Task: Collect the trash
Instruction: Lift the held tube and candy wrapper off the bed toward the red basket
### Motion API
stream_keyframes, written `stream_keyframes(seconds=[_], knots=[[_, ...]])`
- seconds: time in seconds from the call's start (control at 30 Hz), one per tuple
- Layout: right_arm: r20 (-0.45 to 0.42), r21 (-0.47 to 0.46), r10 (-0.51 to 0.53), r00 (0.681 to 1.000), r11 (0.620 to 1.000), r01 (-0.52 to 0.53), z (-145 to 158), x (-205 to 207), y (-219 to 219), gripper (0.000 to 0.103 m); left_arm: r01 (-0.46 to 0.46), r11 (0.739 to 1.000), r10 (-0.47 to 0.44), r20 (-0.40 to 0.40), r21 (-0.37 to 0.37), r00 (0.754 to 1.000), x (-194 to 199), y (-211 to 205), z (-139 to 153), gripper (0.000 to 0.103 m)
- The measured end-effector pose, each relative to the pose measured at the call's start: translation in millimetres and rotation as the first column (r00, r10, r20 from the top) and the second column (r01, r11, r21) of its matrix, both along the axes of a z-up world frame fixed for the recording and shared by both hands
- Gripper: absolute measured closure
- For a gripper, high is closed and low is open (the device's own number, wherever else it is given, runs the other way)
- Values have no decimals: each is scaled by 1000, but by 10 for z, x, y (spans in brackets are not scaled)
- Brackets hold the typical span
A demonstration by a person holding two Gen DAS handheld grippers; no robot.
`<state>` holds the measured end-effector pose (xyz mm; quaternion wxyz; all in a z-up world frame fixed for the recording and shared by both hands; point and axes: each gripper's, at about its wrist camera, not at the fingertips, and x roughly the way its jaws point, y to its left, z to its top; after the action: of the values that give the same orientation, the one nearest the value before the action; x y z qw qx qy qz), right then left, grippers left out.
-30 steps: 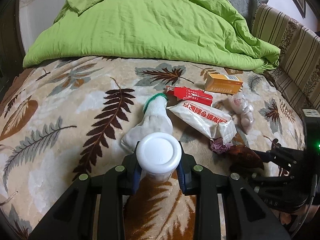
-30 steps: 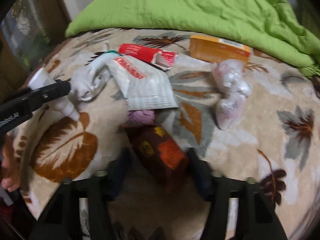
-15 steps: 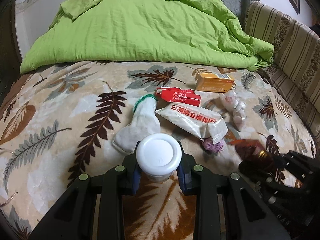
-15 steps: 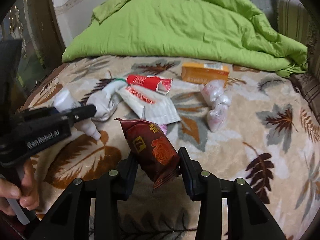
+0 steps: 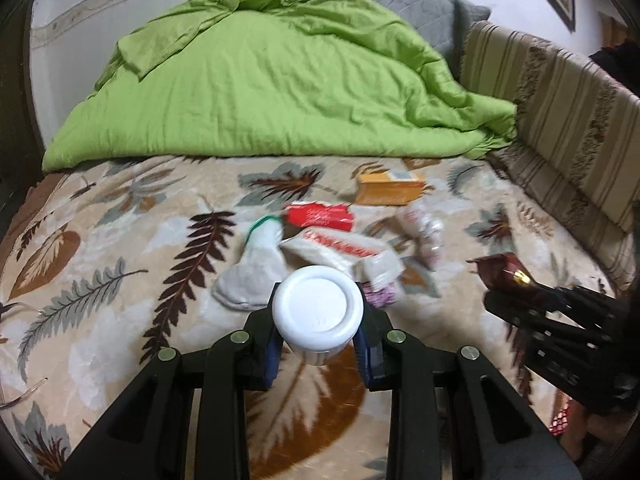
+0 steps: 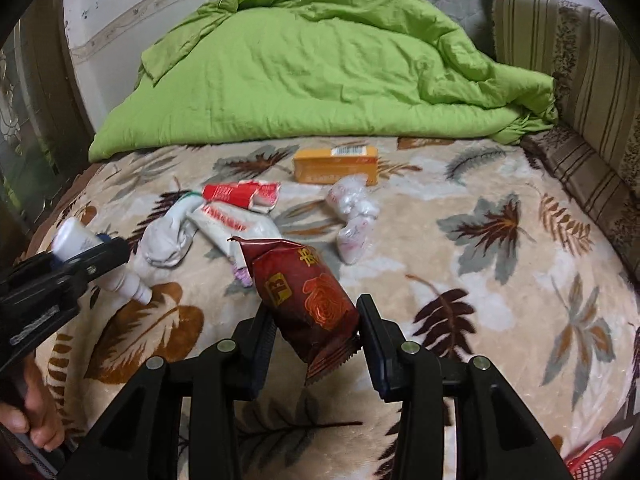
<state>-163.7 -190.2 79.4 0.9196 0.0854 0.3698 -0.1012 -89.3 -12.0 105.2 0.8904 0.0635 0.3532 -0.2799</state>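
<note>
The left hand-held gripper (image 5: 319,354) is clamped narrowly on a small white plastic bottle (image 5: 318,314), its flat round base facing the camera; in the right wrist view the same bottle (image 6: 100,262) points its nozzle down toward the bed, clear of the blanket. The right hand-held gripper (image 6: 316,342) has a dark red snack wrapper (image 6: 302,292) between its jaws, gripped near the crimped lower end, with the rest of the packet standing up and tilted to the left above the bed. Both items are lifted off the leaf-patterned blanket (image 6: 500,280) that covers the bed. The other litter lies in a loose cluster around the middle of the bed: a white sock with a green cuff (image 6: 168,236), a white packet with red lettering (image 6: 234,228) partly overlapping it, a torn red-and-white carton (image 6: 240,195) just behind them, an orange box (image 6: 335,165) nearer the far edge of the bed, and a knotted clear plastic bag (image 6: 352,216) in front of that box. A small purple scrap (image 5: 382,296) peeks out beside the white packet; what it is cannot be told, as it is mostly hidden. A rumpled green quilt (image 6: 312,64) is heaped along the far edge, and a striped cushioned back (image 5: 568,136) runs along the right edge. A person's fingers (image 6: 38,420) show at the lower left corner of the right wrist view, on the left gripper's handle.
</note>
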Motion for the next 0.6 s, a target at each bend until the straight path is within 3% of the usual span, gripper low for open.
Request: stream_keyframes(seconds=[0.13, 0.6], knots=[[-12, -15, -25, 1000, 1000, 25, 1, -11, -75, 60, 8, 1000, -9, 44, 23, 999, -79, -47, 60, 74], [5, -71, -15, 1000, 997, 16, 89, -61, -64, 60, -9, 999, 7, 41, 52, 999, -12, -56, -9, 74]])
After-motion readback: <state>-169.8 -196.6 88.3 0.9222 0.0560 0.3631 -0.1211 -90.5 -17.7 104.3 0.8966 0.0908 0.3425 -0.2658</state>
